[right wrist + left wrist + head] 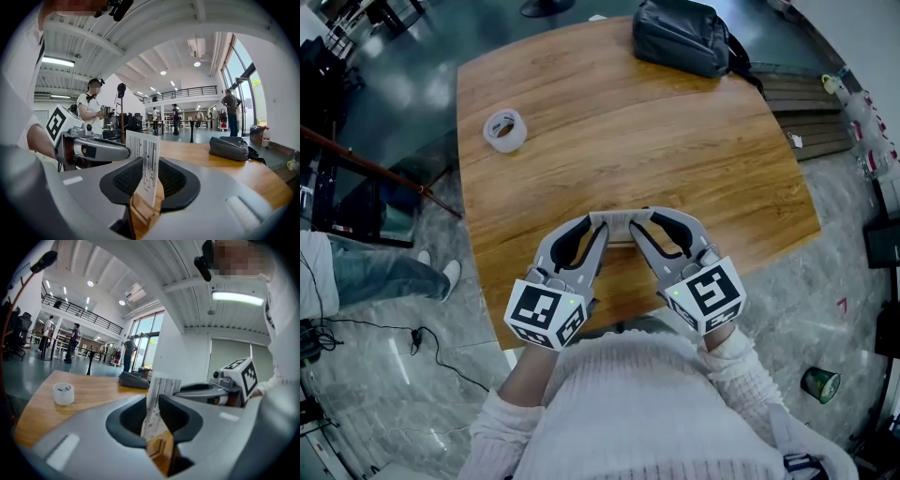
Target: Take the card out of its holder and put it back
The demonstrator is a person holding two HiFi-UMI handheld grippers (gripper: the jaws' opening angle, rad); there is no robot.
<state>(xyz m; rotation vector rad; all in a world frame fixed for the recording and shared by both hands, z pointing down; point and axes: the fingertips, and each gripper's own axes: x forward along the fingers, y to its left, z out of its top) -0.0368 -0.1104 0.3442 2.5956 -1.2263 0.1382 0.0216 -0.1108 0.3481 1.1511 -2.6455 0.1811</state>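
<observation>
A white card point(619, 222) printed with dark stripes stands upright in a small wooden holder point(620, 244) near the table's front edge. My left gripper point(596, 223) is at the card's left end and my right gripper point(649, 219) at its right end, tips almost meeting. In the left gripper view the card point(157, 401) stands in the narrow gap of my left gripper point(153, 414), with the holder point(160, 452) below. In the right gripper view the card point(144, 164) stands inside my right gripper point(150, 180), nearer the right pad, above the holder point(143, 212). Both gaps are narrow; no firm pinch shows.
The wooden table point(675, 141) carries a roll of clear tape point(504, 129) at the back left and a dark bag point(682, 36) at the far edge. A person's legs point(389, 272) stand left of the table. Cables and a green cup point(819, 383) lie on the floor.
</observation>
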